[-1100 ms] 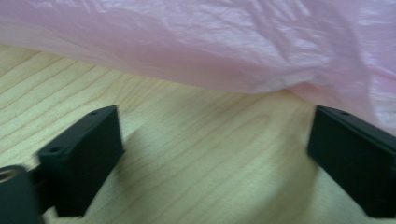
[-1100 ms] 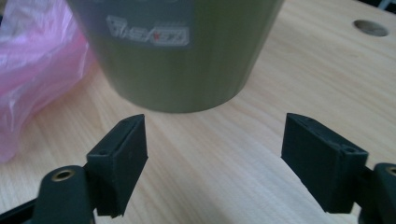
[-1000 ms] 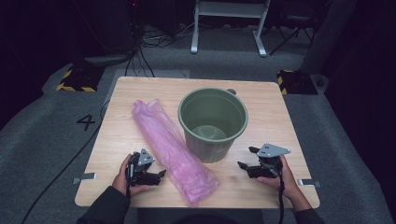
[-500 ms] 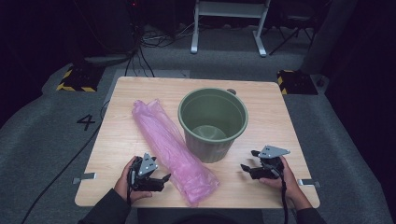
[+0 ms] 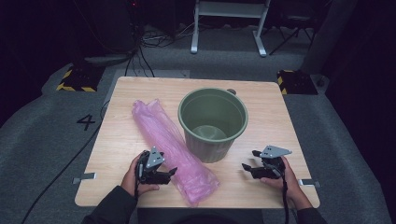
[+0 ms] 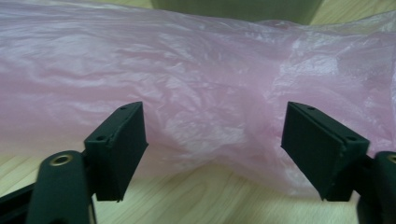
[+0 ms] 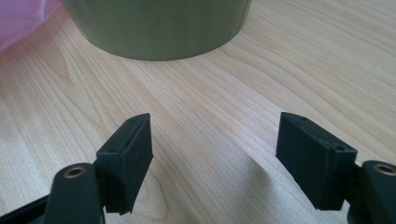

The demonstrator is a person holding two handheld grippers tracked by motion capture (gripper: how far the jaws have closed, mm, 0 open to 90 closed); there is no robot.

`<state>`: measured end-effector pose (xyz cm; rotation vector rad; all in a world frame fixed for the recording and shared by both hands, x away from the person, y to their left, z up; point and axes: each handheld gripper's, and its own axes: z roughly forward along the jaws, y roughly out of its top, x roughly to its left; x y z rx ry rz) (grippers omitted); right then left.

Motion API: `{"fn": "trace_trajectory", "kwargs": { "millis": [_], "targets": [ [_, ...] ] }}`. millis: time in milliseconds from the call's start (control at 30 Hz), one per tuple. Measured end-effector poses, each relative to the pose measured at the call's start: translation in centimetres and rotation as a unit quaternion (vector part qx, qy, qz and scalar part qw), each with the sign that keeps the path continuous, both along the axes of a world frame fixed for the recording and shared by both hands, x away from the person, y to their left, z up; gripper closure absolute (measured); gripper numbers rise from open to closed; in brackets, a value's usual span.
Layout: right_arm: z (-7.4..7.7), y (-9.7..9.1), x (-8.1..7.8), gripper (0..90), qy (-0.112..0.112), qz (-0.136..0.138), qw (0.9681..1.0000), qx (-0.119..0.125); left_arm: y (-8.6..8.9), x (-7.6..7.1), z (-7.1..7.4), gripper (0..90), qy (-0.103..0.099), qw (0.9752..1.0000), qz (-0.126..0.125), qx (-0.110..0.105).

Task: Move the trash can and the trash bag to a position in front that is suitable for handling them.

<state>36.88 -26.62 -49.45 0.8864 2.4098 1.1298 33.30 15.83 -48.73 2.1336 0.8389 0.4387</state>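
Bag [image 6: 196,93] lies just ahead of left tool [image 6: 212,154], jaws apart.

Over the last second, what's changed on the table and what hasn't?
The left tool slid toward the person along the pink bag, open and close against it, gripping nothing. The right tool, also open, drew back slightly. The bag and green bucket stayed put.

left claw [image 5: 169,172] nearer pink bag [image 5: 170,146], right claw [image 5: 249,160] drawn back
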Motion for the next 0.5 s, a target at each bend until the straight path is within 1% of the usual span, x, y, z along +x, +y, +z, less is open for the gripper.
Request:
{"fn": "trace_trajectory", "kwargs": {
  "millis": [33, 67, 100, 133, 233, 267, 300, 367, 500],
  "targets": [
    [0.1, 0.0, 0.0, 28.4, -0.002, 0.0, 1.0, 0.002, -0.4, 0.1, -0.1, 25.2, 0.003, 1.0, -0.005, 0.001],
    [0.1, 0.0, 0.0, 28.4, -0.002, 0.0, 1.0, 0.002, -0.4, 0.1, -0.1, 25.6, 0.003, 1.0, -0.005, 0.001],
    [0.3, 0.0, -0.2, 29.7, -0.003, 0.003, 1.0, 0.008, -1.1, 0.2, -0.3, 25.5, 0.003, 0.9999, -0.014, 0.008],
    [0.4, 0.0, -0.3, 30.0, -0.004, 0.004, 0.9999, 0.009, -1.4, 0.3, -0.4, 25.6, 0.006, 0.9998, -0.018, 0.011],
    [0.7, 0.0, -0.6, 30.6, -0.006, 0.007, 0.9998, 0.017, -2.3, 0.6, -0.7, 25.7, 0.008, 0.9995, -0.025, 0.016],
    [0.7, 0.0, -0.6, 30.6, -0.006, 0.007, 0.9998, 0.017, -2.3, 0.6, -0.7, 25.7, 0.008, 0.9995, -0.025, 0.016],
    [0.9, 0.0, -0.8, 30.9, -0.01, 0.008, 0.9998, 0.017, -2.7, 0.7, -0.8, 25.7, 0.01, 0.9993, -0.03, 0.019],
    [1.2, 0.1, -0.8, 31.2, -0.012, 0.004, 0.9997, 0.023, -3.1, 0.9, -1.0, 25.8, 0.014, 0.9991, -0.032, 0.022],
    [1.9, 0.5, -0.6, 29.8, -0.027, 0.001, 0.9991, 0.032, -3.5, 1.4, -1.2, 25.8, 0.019, 0.9992, -0.029, 0.022]
  ]
}}
